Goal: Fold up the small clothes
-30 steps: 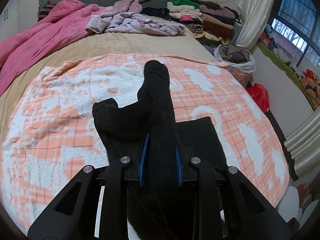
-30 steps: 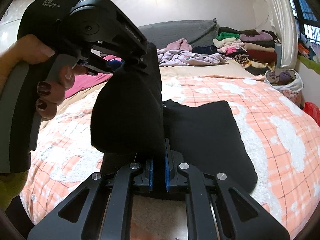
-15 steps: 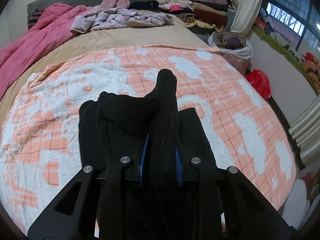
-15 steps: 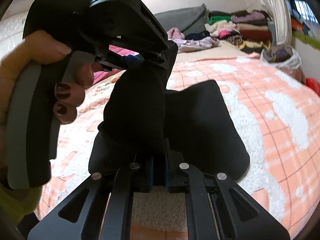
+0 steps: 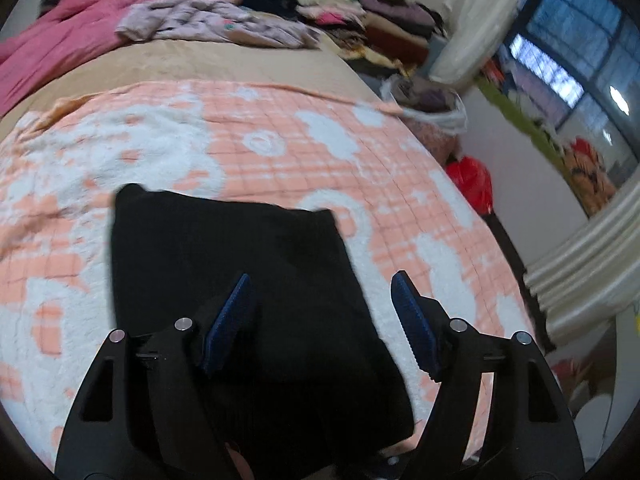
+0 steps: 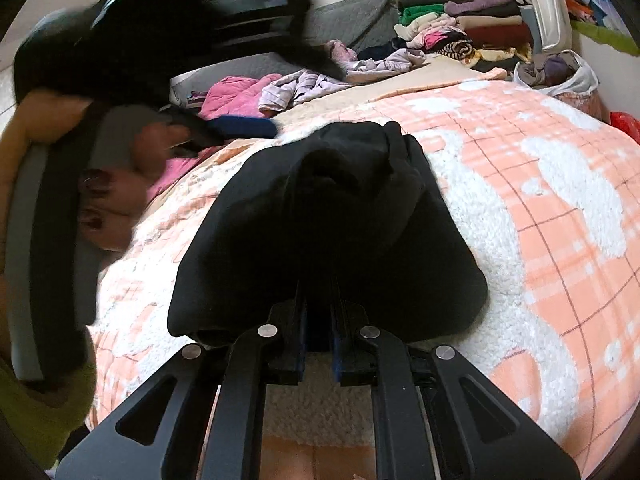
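At the bottom centre of the right wrist view, the right hand-held gripper [image 6: 319, 354] is pinching the near edge of the black garment [image 6: 328, 232], jaws nearly closed; the garment is lying mid-frame on the peach blanket [image 6: 560, 240]. The left hand-held gripper [image 5: 320, 320] is hovering wide apart, gripping nothing; folded clothes [image 5: 360, 16] are sitting at the upper edge.

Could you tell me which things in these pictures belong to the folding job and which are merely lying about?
Part of the job:
black garment
left gripper, open above it
right gripper, shut on its near edge
blanket underneath

Lying about:
pink quilt
lilac clothes
stacked clothes
red bag
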`<action>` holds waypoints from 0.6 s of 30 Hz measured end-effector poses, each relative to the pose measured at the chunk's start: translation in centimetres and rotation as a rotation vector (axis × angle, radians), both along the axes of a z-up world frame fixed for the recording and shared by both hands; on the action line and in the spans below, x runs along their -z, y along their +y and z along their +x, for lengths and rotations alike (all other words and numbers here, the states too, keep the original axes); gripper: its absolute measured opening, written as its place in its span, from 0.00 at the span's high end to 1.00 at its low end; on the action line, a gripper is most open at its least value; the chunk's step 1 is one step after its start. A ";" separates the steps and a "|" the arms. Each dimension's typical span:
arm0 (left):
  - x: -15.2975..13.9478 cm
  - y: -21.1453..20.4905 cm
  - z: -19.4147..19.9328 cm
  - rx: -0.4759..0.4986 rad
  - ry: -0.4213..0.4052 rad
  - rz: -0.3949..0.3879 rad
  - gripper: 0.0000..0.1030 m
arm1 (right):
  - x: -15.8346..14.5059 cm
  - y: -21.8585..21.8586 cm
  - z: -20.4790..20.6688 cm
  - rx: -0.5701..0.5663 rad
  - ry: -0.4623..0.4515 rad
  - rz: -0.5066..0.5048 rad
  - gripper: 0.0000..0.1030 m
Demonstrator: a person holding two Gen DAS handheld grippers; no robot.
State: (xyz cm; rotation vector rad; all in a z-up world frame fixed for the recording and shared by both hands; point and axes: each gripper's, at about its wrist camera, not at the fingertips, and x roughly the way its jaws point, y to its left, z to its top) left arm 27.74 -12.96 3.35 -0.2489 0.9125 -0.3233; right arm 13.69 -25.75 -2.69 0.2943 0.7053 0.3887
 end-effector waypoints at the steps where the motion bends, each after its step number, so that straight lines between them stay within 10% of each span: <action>1: -0.1 0.8 -0.2 -0.024 -0.007 0.008 0.38 | 0.0 -0.2 -0.1 -0.004 0.004 0.013 0.91; 4: 0.2 3.7 -0.8 -0.092 -0.015 0.051 0.38 | -0.1 -0.8 -0.2 -0.010 0.021 0.054 0.84; 10: 2.9 7.1 -1.8 -0.154 0.029 0.138 0.39 | -1.3 -3.0 1.2 -0.030 0.075 0.188 0.25; 18: 4.8 6.8 -3.0 -0.126 0.039 0.173 0.39 | -2.7 -3.2 6.8 -0.100 0.208 0.176 0.20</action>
